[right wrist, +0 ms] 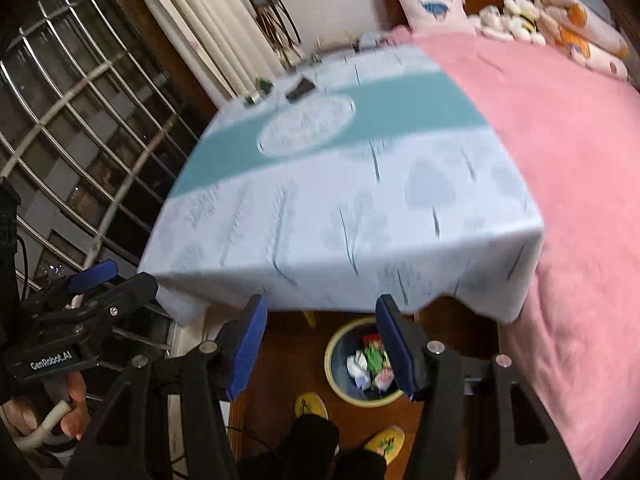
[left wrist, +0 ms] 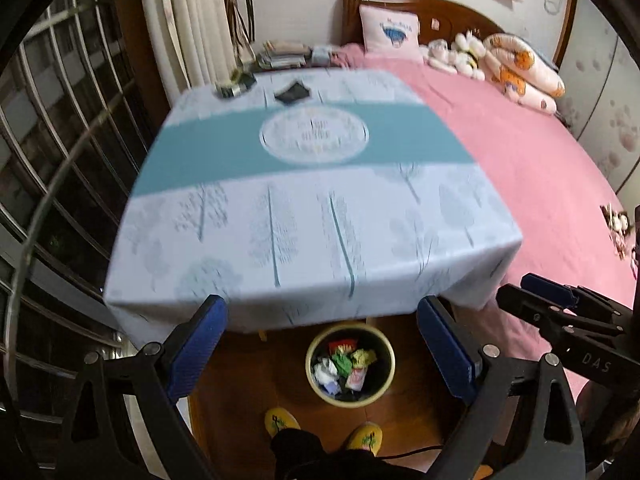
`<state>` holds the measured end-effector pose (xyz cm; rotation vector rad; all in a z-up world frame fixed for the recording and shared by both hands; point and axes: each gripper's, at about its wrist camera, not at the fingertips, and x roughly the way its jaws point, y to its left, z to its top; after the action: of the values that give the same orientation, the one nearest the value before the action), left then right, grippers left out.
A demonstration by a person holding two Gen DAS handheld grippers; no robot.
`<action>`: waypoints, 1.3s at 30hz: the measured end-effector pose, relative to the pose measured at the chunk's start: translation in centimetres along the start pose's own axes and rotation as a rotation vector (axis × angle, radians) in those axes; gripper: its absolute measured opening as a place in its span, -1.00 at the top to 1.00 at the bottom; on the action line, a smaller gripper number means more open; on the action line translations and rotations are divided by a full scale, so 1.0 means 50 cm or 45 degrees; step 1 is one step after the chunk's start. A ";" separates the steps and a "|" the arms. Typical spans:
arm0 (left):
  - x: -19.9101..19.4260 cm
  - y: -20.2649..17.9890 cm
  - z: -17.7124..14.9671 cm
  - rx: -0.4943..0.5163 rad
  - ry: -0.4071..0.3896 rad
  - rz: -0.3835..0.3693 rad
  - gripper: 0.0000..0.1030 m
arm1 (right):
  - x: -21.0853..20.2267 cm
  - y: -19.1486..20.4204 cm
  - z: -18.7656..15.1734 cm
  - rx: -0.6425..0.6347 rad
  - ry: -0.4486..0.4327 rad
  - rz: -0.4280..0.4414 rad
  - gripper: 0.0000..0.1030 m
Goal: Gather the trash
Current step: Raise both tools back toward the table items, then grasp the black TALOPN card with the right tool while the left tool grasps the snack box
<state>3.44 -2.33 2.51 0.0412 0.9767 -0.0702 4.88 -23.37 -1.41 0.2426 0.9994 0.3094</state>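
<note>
A round bin [left wrist: 309, 362] [right wrist: 329, 360] stands on the wooden floor under the table's near edge. Crumpled trash [left wrist: 344, 364] [right wrist: 370, 360] in white, green and red lies inside it. My left gripper [left wrist: 322, 336] hangs high above the bin, its blue pads wide apart and nothing between them. My right gripper [right wrist: 322, 344] is also open and empty above the bin, and its right finger covers part of the bin's rim. Each gripper shows at the edge of the other's view: the right gripper [left wrist: 528, 292], the left gripper [right wrist: 116, 278].
A table with a pale tree-print cloth [left wrist: 312, 216] [right wrist: 344, 208] fills the middle, with a dark flat item [left wrist: 292, 92] and a small box [left wrist: 234, 84] at its far side. A pink bed [left wrist: 540, 168] lies right, a barred window [left wrist: 60, 140] left. Yellow slippers [left wrist: 280, 420] stand below.
</note>
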 end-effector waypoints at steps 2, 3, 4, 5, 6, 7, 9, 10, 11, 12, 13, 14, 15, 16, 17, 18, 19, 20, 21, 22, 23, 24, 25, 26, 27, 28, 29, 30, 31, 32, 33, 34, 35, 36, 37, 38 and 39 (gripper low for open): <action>-0.016 -0.002 0.016 -0.005 -0.039 0.013 -0.84 | -0.019 0.009 0.026 -0.020 -0.041 0.010 -0.11; -0.024 -0.002 0.028 -0.007 -0.055 0.019 -0.84 | -0.027 0.013 0.040 -0.033 -0.064 0.020 -0.11; -0.033 -0.001 0.040 -0.010 -0.071 0.024 -0.84 | -0.034 0.016 0.054 -0.046 -0.080 0.028 -0.11; -0.040 0.001 0.049 -0.016 -0.084 0.024 -0.84 | -0.038 0.021 0.065 -0.056 -0.091 0.032 -0.11; -0.049 0.004 0.064 -0.025 -0.103 0.019 -0.84 | -0.041 0.026 0.077 -0.067 -0.103 0.038 -0.11; -0.056 0.005 0.073 -0.032 -0.114 0.018 -0.84 | -0.046 0.031 0.094 -0.085 -0.122 0.049 -0.11; -0.069 0.014 0.099 -0.051 -0.140 0.022 -0.84 | -0.056 0.044 0.117 -0.116 -0.153 0.049 -0.11; -0.075 0.020 0.114 -0.060 -0.151 0.036 -0.84 | -0.057 0.048 0.130 -0.126 -0.164 0.046 -0.11; -0.080 0.025 0.123 -0.068 -0.161 0.044 -0.84 | -0.055 0.052 0.141 -0.131 -0.172 0.048 -0.11; -0.085 0.035 0.142 -0.075 -0.174 0.056 -0.84 | -0.054 0.054 0.152 -0.133 -0.177 0.050 -0.11; -0.088 0.042 0.156 -0.074 -0.180 0.068 -0.84 | -0.051 0.058 0.170 -0.135 -0.184 0.050 -0.11; -0.087 0.048 0.167 -0.072 -0.184 0.077 -0.84 | -0.049 0.061 0.180 -0.136 -0.187 0.048 -0.11; -0.086 0.058 0.185 -0.065 -0.189 0.100 -0.84 | -0.044 0.065 0.197 -0.137 -0.190 0.046 -0.11; -0.085 0.067 0.202 -0.059 -0.194 0.116 -0.84 | -0.040 0.067 0.206 -0.137 -0.191 0.043 -0.12; -0.083 0.079 0.221 -0.051 -0.199 0.130 -0.84 | -0.032 0.071 0.225 -0.140 -0.190 0.039 -0.13; -0.080 0.090 0.239 -0.041 -0.204 0.145 -0.84 | -0.027 0.074 0.237 -0.143 -0.191 0.036 -0.17; -0.074 0.106 0.264 -0.026 -0.209 0.157 -0.84 | -0.020 0.077 0.252 -0.147 -0.194 0.032 -0.20; -0.067 0.120 0.284 -0.014 -0.211 0.172 -0.84 | -0.010 0.082 0.272 -0.151 -0.200 0.025 -0.24; -0.060 0.130 0.301 -0.003 -0.211 0.183 -0.84 | -0.004 0.084 0.284 -0.152 -0.203 0.021 -0.26; -0.051 0.142 0.322 0.010 -0.205 0.191 -0.84 | 0.006 0.086 0.302 -0.151 -0.204 0.014 -0.27; -0.035 0.159 0.350 0.027 -0.191 0.186 -0.84 | 0.021 0.090 0.323 -0.146 -0.200 0.001 -0.27; -0.021 0.171 0.371 0.035 -0.181 0.181 -0.84 | 0.036 0.091 0.341 -0.138 -0.196 -0.009 -0.27; -0.001 0.188 0.398 0.042 -0.169 0.179 -0.84 | 0.055 0.095 0.365 -0.126 -0.192 -0.020 -0.27; 0.015 0.200 0.418 0.046 -0.162 0.179 -0.84 | 0.072 0.098 0.387 -0.115 -0.190 -0.033 -0.27; 0.042 0.219 0.448 0.056 -0.157 0.184 -0.84 | 0.086 0.101 0.401 -0.107 -0.188 -0.045 -0.27; 0.061 0.230 0.469 0.059 -0.156 0.196 -0.84 | 0.111 0.106 0.428 -0.092 -0.183 -0.067 -0.27; 0.085 0.245 0.493 0.060 -0.152 0.219 -0.84 | 0.134 0.109 0.449 -0.077 -0.177 -0.081 -0.27; 0.120 0.267 0.524 0.058 -0.137 0.233 -0.84 | 0.152 0.112 0.464 -0.065 -0.171 -0.089 -0.27; 0.148 0.283 0.548 0.053 -0.115 0.218 -0.84 | 0.177 0.116 0.484 -0.047 -0.158 -0.099 -0.28; 0.169 0.295 0.568 0.050 -0.096 0.197 -0.84 | 0.216 0.119 0.514 -0.019 -0.133 -0.109 -0.29; 0.200 0.315 0.596 0.041 -0.071 0.169 -0.84 | 0.245 0.121 0.533 0.001 -0.114 -0.116 -0.35; 0.227 0.330 0.617 0.036 -0.053 0.158 -0.84 | 0.268 0.124 0.547 0.017 -0.100 -0.122 -0.40; 0.262 0.349 0.645 0.039 -0.031 0.150 -0.84 | 0.305 0.125 0.570 0.043 -0.078 -0.136 -0.48; 0.291 0.361 0.667 0.048 -0.016 0.140 -0.84 | 0.334 0.125 0.588 0.064 -0.063 -0.143 -0.52; 0.310 0.369 0.679 0.056 -0.005 0.130 -0.84 | 0.368 0.124 0.607 0.087 -0.046 -0.150 -0.52; 0.342 0.383 0.701 0.068 0.012 0.110 -0.84 | 0.403 0.124 0.626 0.113 -0.029 -0.164 -0.52; 0.366 0.392 0.716 0.078 0.020 0.096 -0.84 | 0.436 0.123 0.644 0.136 -0.014 -0.172 -0.53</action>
<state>44.74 14.10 7.43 0.1349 0.9879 -0.0302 42.41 -11.62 0.30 0.2718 1.0174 0.1317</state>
